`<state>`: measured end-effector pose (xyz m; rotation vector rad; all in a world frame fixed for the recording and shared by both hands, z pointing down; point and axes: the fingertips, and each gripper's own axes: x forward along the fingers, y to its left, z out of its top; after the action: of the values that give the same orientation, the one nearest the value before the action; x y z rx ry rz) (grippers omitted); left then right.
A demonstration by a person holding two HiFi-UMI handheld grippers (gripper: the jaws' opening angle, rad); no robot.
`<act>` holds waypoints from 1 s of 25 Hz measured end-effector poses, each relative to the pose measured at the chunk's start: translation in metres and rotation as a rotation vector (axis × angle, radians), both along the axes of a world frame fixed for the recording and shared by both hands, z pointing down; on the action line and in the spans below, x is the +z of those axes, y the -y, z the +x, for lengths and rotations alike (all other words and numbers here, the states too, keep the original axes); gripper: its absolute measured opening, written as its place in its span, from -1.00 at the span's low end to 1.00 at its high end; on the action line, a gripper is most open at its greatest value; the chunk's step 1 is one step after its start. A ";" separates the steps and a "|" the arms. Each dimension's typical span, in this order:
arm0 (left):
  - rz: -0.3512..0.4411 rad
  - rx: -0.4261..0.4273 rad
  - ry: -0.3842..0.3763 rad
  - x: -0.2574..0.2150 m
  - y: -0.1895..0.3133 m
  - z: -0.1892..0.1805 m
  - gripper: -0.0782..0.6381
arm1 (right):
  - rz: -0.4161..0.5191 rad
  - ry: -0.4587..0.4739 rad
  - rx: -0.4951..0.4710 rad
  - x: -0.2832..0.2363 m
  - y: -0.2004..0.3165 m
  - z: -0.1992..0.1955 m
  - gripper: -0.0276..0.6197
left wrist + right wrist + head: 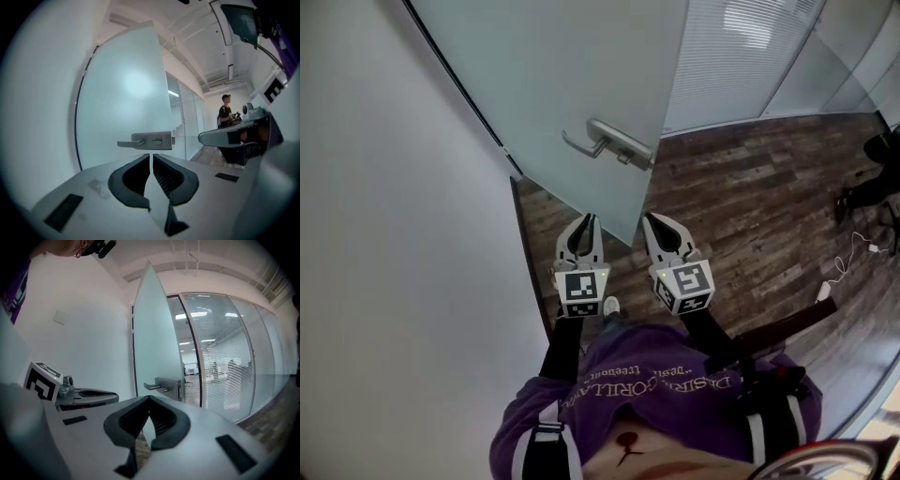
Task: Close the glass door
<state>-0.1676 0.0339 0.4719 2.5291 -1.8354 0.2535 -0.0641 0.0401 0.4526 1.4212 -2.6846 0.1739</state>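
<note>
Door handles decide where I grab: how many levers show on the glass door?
1: a metal lever handle on the glass door, near its free edge. Another on the far face may be hidden.

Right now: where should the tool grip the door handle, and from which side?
I'd grip the lever of the door handle, a horizontal bar standing off the glass door. Come from this face, jaws above and below. The left tool and right tool are shut; open one first.

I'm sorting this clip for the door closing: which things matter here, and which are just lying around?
Job: glass door, its handle, left gripper, right gripper, both shut and empty.
Lying about: white cable on the floor, blinds partition.
</note>
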 end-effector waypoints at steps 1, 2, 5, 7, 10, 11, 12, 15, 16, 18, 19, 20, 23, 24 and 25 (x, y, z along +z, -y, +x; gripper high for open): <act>0.011 0.031 0.049 -0.002 0.009 -0.001 -0.78 | 0.001 -0.002 0.012 -0.001 0.003 0.000 -0.95; 0.019 0.062 0.094 -0.004 0.018 -0.003 -0.78 | 0.002 -0.003 0.023 -0.001 0.005 -0.001 -0.95; 0.024 0.128 0.181 -0.004 0.048 -0.013 -0.64 | 0.002 -0.002 0.058 0.000 0.014 -0.003 -0.95; 0.039 0.149 0.248 -0.001 0.066 -0.017 -0.58 | 0.001 -0.003 0.084 0.000 0.018 0.000 -0.95; 0.071 0.192 0.415 -0.002 0.087 -0.017 -0.50 | 0.004 -0.005 0.120 -0.002 0.022 0.005 -0.95; 0.085 0.205 0.481 -0.001 0.095 -0.019 -0.48 | 0.006 -0.006 0.127 -0.002 0.023 0.004 -0.95; 0.098 0.217 0.552 0.000 0.103 -0.021 -0.47 | 0.007 -0.008 0.131 -0.003 0.025 0.001 -0.95; 0.114 0.248 0.780 0.010 0.127 -0.030 -0.40 | 0.010 -0.011 0.142 0.000 0.030 -0.009 -0.95; 0.114 0.257 0.848 0.012 0.133 -0.031 -0.40 | 0.009 -0.011 0.148 0.000 0.031 -0.011 -0.95; 0.134 0.277 0.946 0.014 0.142 -0.029 -0.40 | 0.006 -0.009 0.158 0.001 0.032 -0.012 -0.95; 0.152 0.286 0.978 0.012 0.145 -0.027 -0.40 | 0.006 -0.007 0.162 0.001 0.033 -0.012 -0.95; 0.173 0.290 1.002 0.010 0.148 -0.025 -0.40 | 0.005 -0.006 0.166 0.001 0.034 -0.012 -0.95; 0.206 0.287 1.040 0.007 0.153 -0.023 -0.40 | 0.005 -0.005 0.180 0.002 0.034 -0.012 -0.95; 0.210 0.294 1.051 0.006 0.153 -0.021 -0.40 | 0.005 -0.004 0.185 0.002 0.034 -0.012 -0.95; 0.216 0.305 1.067 0.006 0.154 -0.019 -0.40 | 0.005 -0.004 0.190 0.002 0.035 -0.010 -0.95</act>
<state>-0.1870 -0.1198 0.4776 3.0975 -1.6564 1.7789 -0.0743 0.0050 0.4543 1.6756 -2.5456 0.1783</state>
